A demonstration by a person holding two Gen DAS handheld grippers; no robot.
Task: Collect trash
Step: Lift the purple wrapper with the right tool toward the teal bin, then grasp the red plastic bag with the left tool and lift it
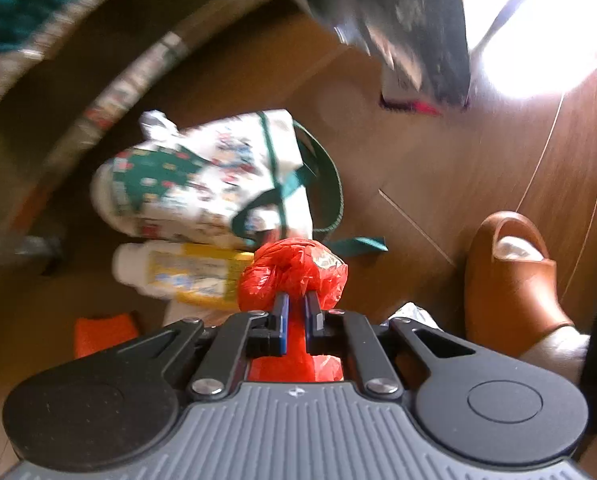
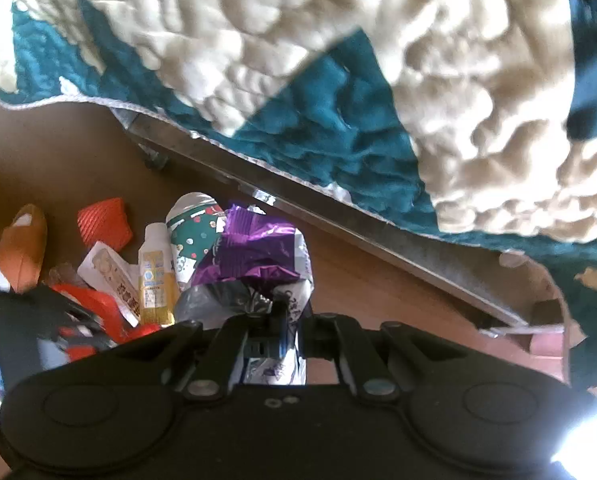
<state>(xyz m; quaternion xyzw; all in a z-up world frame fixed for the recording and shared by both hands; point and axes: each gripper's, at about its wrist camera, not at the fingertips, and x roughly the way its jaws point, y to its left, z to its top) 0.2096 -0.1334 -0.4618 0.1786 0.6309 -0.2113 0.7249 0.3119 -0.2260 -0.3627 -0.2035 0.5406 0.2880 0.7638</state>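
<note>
Between left fingers: left gripper [image 1: 297, 309] clamped on knot of red plastic bag [image 1: 294, 270]; thin film, could tear or slip if yanked.
Between right fingers: right gripper [image 2: 289, 312] pinched on crumpled purple wrapper [image 2: 254, 250]; foil is slick, hold looks shallow, drop likely.
Just ahead-left of left gripper: yellow-label bottle [image 1: 186, 272], patterned tote [image 1: 202, 184]; green strap [image 1: 326, 184] lies beside bag, could snag.
Right of left gripper: brown slipper [image 1: 510, 280], collision risk.
Left of right gripper: orange netting [image 2: 104, 222], paper sachet [image 2: 110, 276], uncollected on floor [image 1: 438, 168].
Far ahead of right gripper: bed quilt [image 2: 338, 60] overhangs, limits headroom.
</note>
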